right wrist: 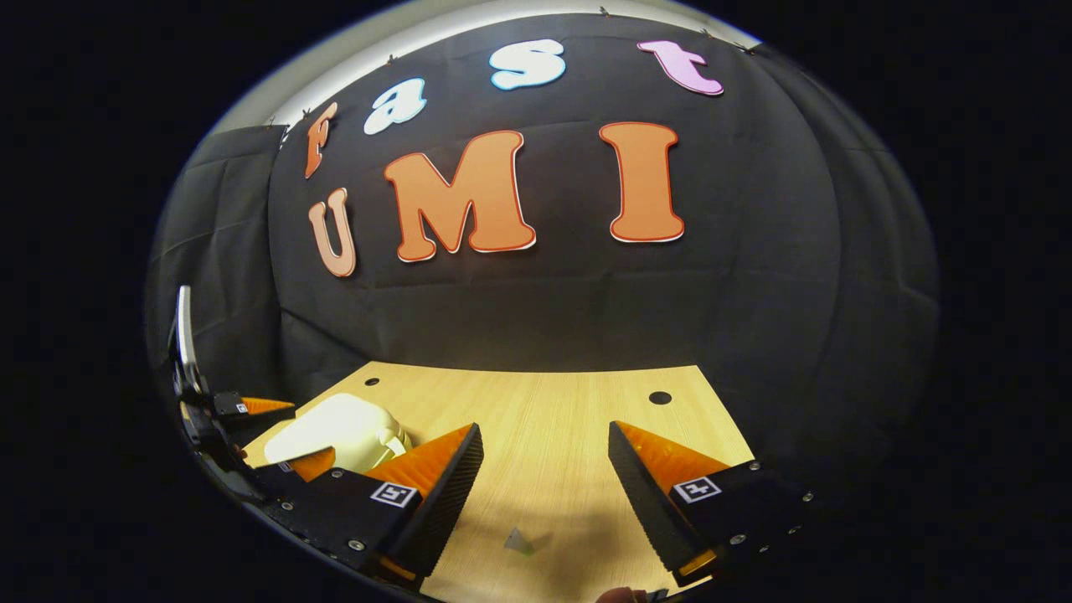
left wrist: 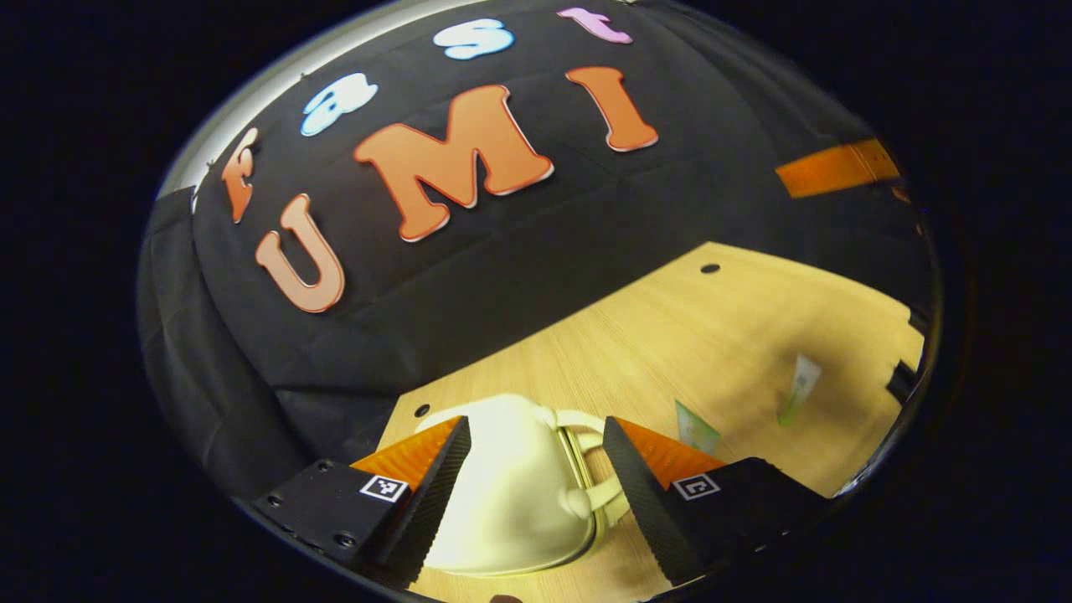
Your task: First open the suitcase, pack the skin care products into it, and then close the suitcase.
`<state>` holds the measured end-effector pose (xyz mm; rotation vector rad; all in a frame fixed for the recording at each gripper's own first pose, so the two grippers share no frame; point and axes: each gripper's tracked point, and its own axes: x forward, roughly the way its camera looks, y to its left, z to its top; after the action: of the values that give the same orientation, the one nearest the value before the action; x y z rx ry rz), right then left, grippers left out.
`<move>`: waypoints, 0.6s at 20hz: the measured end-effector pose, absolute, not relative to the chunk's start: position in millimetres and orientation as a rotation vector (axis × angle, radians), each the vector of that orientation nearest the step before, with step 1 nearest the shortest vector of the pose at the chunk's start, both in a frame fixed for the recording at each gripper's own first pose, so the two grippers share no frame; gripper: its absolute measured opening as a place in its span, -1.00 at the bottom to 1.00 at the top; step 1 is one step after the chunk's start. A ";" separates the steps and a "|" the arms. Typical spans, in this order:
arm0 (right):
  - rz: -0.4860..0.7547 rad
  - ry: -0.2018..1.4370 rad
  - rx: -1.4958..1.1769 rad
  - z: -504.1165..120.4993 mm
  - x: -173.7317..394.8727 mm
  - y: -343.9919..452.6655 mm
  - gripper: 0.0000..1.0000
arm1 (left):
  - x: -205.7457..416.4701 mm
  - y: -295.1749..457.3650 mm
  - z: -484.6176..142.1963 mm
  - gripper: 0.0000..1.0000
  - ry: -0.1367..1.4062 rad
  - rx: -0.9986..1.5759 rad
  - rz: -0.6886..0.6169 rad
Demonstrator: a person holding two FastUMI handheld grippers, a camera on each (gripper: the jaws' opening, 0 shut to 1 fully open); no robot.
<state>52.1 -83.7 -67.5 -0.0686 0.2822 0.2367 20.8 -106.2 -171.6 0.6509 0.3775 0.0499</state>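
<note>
Nothing of the task done yet, judging by how things lie. Cream suitcase (left wrist: pixel 511 486) lying flat and shut on the bench (left wrist: pixel 670 335), near its left back corner, close to a round hole in the top; lid down, pale handle and zip line showing along the side that faces the middle of the bench.

Left gripper (left wrist: pixel 536 456) hovering above and around the suitcase in the left gripper view, jaws spread wide, one finger over each side of the case, neither pressing on it as far as can be told. Seen also from the right gripper view at the far left edge, beside the suitcase (right wrist: pixel 339 431).

Right gripper (right wrist: pixel 544 461) held over the bare middle of the bench (right wrist: pixel 544 402), jaws released and wide apart, nothing between them.

Skin care products not yet packed: a pale green tube (left wrist: pixel 800 385) lying toward the right edge of the bench, and a green sachet (left wrist: pixel 695 427) nearer the suitcase, half hidden behind a finger of the left gripper. A small greyish packet (right wrist: pixel 519 542) on the wood below the right gripper, too blurred to name, possibly one of the same.

Left to do, then: all three stages. Opening first, probably by the zip or the lid edge beside the handle; then carrying each product across and in; then lowering the lid.
</note>
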 end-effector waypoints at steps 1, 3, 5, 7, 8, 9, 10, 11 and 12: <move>0.233 0.288 -0.071 -69.9 53.3 -86.2 0.90 | 21.8 -105.5 -180.1 0.97 0.394 0.692 0.039; 0.221 0.306 -0.063 -76.6 55.1 -93.7 0.91 | 20.8 -110.4 -190.6 0.97 0.413 0.780 0.016; 0.209 0.325 -0.039 -81.5 55.5 -100.7 0.90 | 19.0 -117.8 -206.3 0.97 0.439 0.846 -0.036; 0.195 0.340 -0.022 -87.5 56.2 -110.4 0.90 | 25.6 -120.3 -219.7 0.96 0.467 0.930 -0.072; 0.186 0.348 -0.021 -89.5 55.9 -114.7 0.91 | 29.8 -120.2 -225.4 0.97 0.476 0.978 -0.081; 0.177 0.355 -0.022 -91.7 54.8 -118.8 0.91 | 31.1 -118.6 -231.5 0.96 0.484 1.018 -0.086; 0.170 0.361 -0.021 -94.3 55.0 -122.9 0.91 | 33.0 -119.4 -235.7 0.96 0.488 1.057 -0.093; 0.165 0.368 -0.017 -95.5 53.6 -126.1 0.91 | 34.5 -119.0 -242.2 0.97 0.489 1.088 -0.108; 0.160 0.373 -0.014 -97.3 53.1 -128.8 0.91 | 35.1 -121.2 -248.2 0.97 0.500 1.121 -0.123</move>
<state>53.1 -128.8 -97.3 -0.0137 0.3733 0.1598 35.1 -121.2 -248.2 1.1210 0.4995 -0.1232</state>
